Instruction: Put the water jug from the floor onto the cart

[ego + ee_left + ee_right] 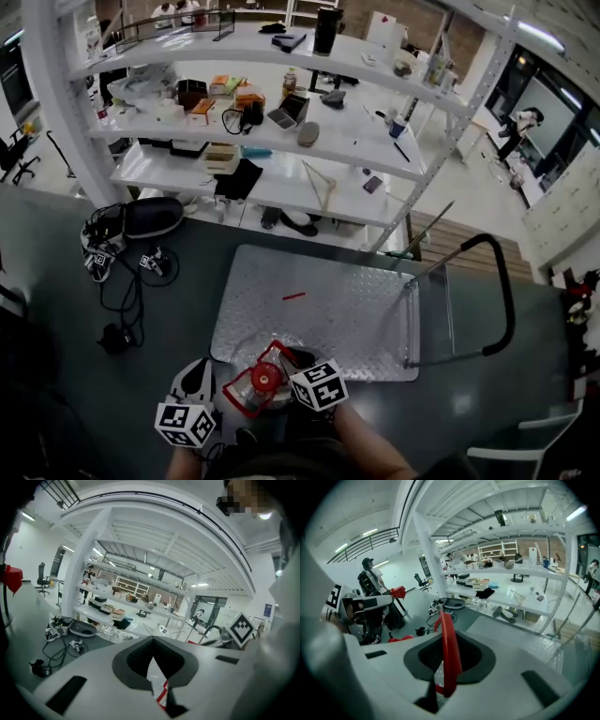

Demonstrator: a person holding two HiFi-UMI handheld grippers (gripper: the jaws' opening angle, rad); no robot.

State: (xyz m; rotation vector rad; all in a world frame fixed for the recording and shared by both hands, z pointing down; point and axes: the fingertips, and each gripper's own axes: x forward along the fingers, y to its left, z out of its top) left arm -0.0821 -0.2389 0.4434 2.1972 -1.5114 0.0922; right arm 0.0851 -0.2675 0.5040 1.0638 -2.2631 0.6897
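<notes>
Left gripper (153, 665): jaws drawn almost together, leaving a narrow wedge of gap. Clear plastic and a red strip show inside the wedge, so they appear to pinch the jug's red part.
Right gripper (446, 667): jaws closed on the red handle (450, 648), whose band stands upright between the pads and rises above them.
Water jug (265, 380): hangs between the two grippers, below both sets of jaws, red cap upward, at the near edge of the cart (356, 309).
Done: both grips are taken on the jug.
Uncertain: no view settles whether the jug's base has cleared the floor.
Left to do: carry the jug forward of the jaws over the deck, set it down on the plate, and release.
Deck ahead of the jaws: bare, apart from a small red item (293, 296) well beyond the jug.
Head view only: the jug's place against the cart edge, and the push bar (502, 291) at the far right end.
Gripper views only: the closure of each pair of jaws, and what lies between them.
</notes>
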